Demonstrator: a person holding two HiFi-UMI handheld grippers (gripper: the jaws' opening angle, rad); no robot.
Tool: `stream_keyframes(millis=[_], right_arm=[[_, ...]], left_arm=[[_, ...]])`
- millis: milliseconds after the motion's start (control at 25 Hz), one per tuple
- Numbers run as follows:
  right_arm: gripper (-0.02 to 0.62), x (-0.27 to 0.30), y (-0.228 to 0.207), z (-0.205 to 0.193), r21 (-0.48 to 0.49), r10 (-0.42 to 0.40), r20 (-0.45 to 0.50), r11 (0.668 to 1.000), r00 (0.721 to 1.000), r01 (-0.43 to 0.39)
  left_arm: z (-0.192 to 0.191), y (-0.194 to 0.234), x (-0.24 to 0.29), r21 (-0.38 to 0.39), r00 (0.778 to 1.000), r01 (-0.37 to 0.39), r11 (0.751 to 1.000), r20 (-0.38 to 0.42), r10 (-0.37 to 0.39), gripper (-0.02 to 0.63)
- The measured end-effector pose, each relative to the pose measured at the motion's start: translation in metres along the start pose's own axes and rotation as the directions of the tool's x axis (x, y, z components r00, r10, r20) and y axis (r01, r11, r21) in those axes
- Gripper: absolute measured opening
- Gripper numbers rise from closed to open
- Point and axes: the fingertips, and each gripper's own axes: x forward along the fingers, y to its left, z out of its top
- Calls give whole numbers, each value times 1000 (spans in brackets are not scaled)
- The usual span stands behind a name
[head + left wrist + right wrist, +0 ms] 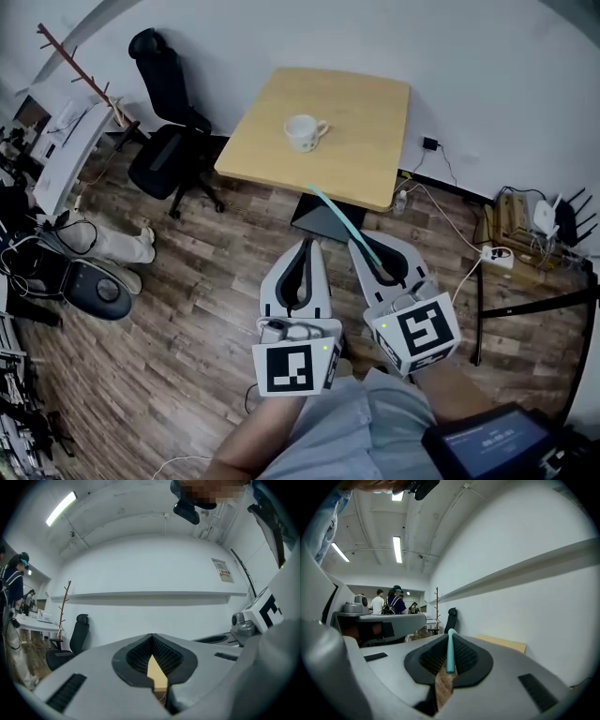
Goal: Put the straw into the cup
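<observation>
On the square wooden counter (370, 103) stands a white ceramic cup (302, 131). The right gripper (367, 246) clamps the thin teal plastic straw (333, 208) low, and it is probably light and easily crushed. The left gripper (307, 246) is closed and empty.

- Head view: soft, even indoor light with no hard shadows; the pale table (375, 103) is the brightest patch, and the floor (187, 281) is duller
- Heavy wide-angle bending in that view: the walls curve and the corners darken
- Left gripper view: a ceiling strip light (61, 508) glares at upper left, the wall (150, 573) is bright, and the left gripper (152, 639) is soft close to the lens
- Right gripper view: strip lights (397, 549) flare overhead; the straw (450, 651) looks fairly sharp
- A round black border rings both gripper views
</observation>
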Motion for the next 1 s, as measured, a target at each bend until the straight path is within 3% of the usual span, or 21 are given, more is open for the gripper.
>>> stream_keyframes(millis=[440,720,1000], right_arm=[[15,76,14,38,-59,-24,58,998,998,27],[15,93,-2,34,-57,-55,37,997,998,57],[15,118,-28,5,-19,-69,-22,997,997,68]], left_arm=[[27,76,35,12,996,22,1000,90,-23,-3],[10,83,59,-14,997,50,999,54,-49,-3],[-24,90,94,-34,998,58,998,-25,-59,-3]])
